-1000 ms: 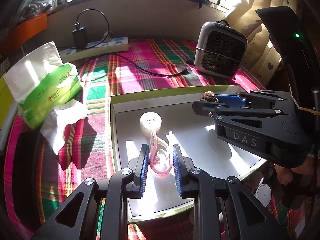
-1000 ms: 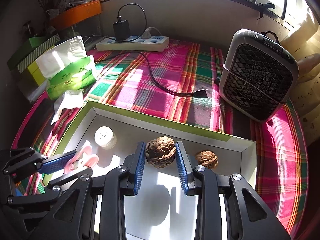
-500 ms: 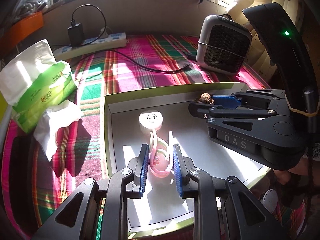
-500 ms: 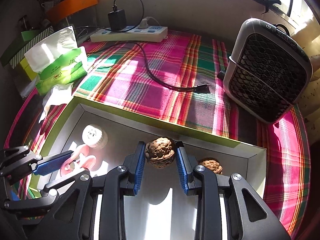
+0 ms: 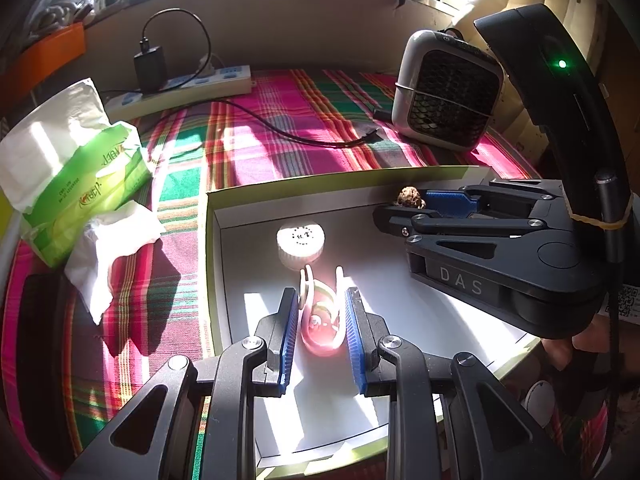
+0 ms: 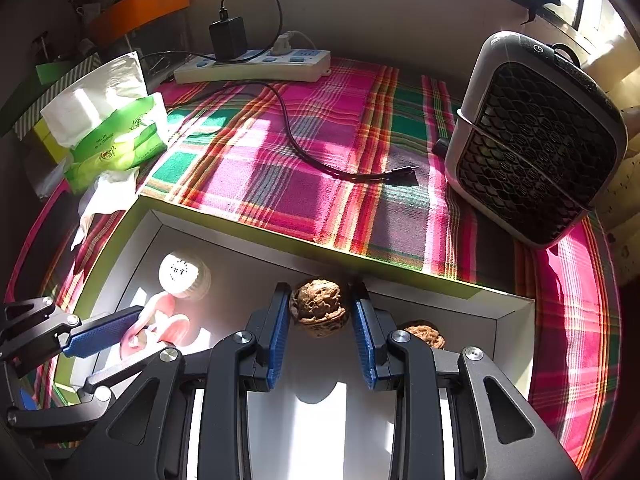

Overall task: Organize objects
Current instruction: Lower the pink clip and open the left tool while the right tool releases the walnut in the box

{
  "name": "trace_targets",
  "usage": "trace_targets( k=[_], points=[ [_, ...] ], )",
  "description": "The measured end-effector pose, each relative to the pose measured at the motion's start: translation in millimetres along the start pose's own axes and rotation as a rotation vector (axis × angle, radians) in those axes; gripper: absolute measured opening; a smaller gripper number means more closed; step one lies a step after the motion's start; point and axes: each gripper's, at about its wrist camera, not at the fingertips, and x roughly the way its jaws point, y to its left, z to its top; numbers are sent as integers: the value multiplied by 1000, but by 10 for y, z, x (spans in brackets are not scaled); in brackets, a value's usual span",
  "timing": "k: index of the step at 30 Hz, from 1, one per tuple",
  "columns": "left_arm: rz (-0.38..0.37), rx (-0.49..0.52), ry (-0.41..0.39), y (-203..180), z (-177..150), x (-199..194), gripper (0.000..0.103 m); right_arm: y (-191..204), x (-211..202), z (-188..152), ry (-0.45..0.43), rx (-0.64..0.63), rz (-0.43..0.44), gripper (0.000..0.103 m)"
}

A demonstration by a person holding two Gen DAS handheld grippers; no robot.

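My left gripper [image 5: 320,300] is shut on a pink and white clip [image 5: 322,320] and holds it over the white floor of a green-rimmed box [image 5: 320,178]. A white round cap [image 5: 301,240] lies in the box just beyond the clip. My right gripper [image 6: 320,312] is shut on a brown walnut [image 6: 319,306] near the box's far wall. A second walnut [image 6: 424,332] lies in the box's far right corner, partly hidden by my right finger. The right gripper also shows in the left wrist view [image 5: 404,208].
The box sits on a plaid cloth [image 6: 280,160]. A grey fan heater [image 6: 532,136] stands at the right. A power strip [image 6: 252,66] with charger and black cable [image 6: 320,160] lies at the back. A green tissue pack [image 5: 72,172] and loose tissue [image 5: 108,248] lie left.
Both grippers have risen and tilted a little, each still holding its object. The walnut is lifted closer to the box's far wall. The clip is held higher above the box floor.
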Motion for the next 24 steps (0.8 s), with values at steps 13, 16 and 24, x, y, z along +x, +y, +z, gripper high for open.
trace_targets(
  k=[13,16,24],
  points=[
    [-1,1,0,3,0,-1,23,27,32,5,0,2,-5,40],
    [-1,2,0,10,0,-4,25,19,17,3,-5,8,-5,41],
    [8,11,-7,-7,-52,-70,32,11,-133,-16,-48,26,2,44]
  ],
)
